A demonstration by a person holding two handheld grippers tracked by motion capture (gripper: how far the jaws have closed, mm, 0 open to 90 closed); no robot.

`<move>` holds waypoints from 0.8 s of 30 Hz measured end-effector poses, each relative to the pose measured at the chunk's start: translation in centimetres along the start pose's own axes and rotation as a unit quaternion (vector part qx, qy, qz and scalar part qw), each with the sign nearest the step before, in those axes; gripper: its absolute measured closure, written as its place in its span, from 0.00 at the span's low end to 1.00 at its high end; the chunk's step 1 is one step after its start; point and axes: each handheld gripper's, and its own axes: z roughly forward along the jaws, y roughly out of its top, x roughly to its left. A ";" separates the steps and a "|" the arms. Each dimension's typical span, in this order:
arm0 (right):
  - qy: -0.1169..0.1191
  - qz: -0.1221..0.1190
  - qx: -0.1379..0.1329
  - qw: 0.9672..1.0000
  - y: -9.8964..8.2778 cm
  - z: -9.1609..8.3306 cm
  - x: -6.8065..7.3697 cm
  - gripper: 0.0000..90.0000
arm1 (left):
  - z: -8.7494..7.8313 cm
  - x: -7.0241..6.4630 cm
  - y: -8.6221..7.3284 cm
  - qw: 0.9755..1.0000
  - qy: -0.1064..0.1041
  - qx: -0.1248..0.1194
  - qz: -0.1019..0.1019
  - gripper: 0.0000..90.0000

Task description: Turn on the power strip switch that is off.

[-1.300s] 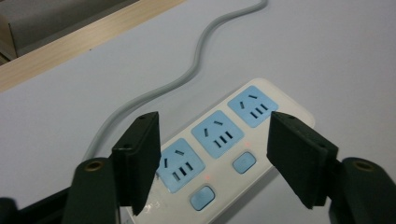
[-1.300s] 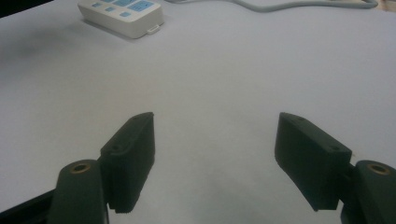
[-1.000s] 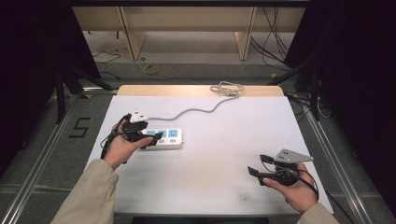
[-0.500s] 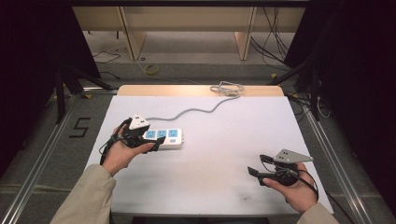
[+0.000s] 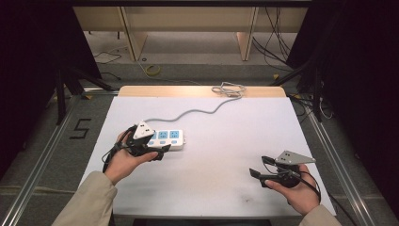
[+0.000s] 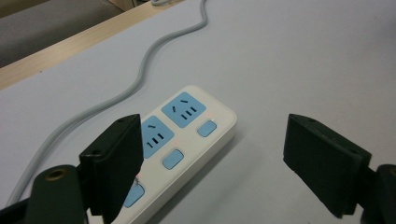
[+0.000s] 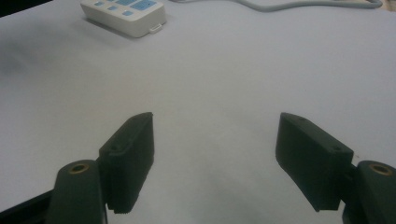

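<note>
1. Worktop [image 5: 211, 179]: a white rectangular surface with a strip of bare wood along its far edge, seen from above in the high view.
2. Power strip [image 5: 167, 139]: a white bar with three blue socket faces, lying flat on the left half of the worktop. In the left gripper view each socket face is paired with a small blue switch on the strip's near side [image 6: 187, 135].
3. Grey cable [image 5: 197, 112]: it leaves the strip's far-left end, snakes across the worktop toward the far edge and ends in a loose coil on the wooden strip [image 5: 228, 88].
4. Left tool [image 5: 149, 151]: held in the person's left hand [image 5: 123, 160], just at the left end of the power strip. Its jaws stand wide apart and grip nothing. In the left gripper view [image 6: 212, 163] one jaw sits over the strip's near end, the other over bare worktop beside it; whether the first jaw touches the strip cannot be told.
5. Right tool [image 5: 258, 173]: held in the person's right hand [image 5: 294, 190] near the worktop's front right corner, well apart from the strip. Its jaws are spread wide and empty, with bare worktop between them in the right gripper view [image 7: 215, 158]; the strip appears far off at the upper left [image 7: 123, 11].
6. Sleeves: a beige sleeve [image 5: 87, 202] covers the left forearm.
</note>
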 end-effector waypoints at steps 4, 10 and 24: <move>0.001 -0.001 -0.001 1.000 0.0 0.0 0.0 0.32 | -0.2 -0.5 -0.4 1.000 -0.006 -0.002 0.010 0.22; 0.002 -0.001 0.000 1.000 0.0 0.0 0.0 0.32 | -0.9 -1.0 -1.2 1.000 -0.009 -0.004 0.018 0.21; 0.002 -0.001 0.002 1.000 0.0 0.0 0.1 0.32 | -2.3 -2.4 -4.2 1.000 -0.006 0.006 0.030 0.20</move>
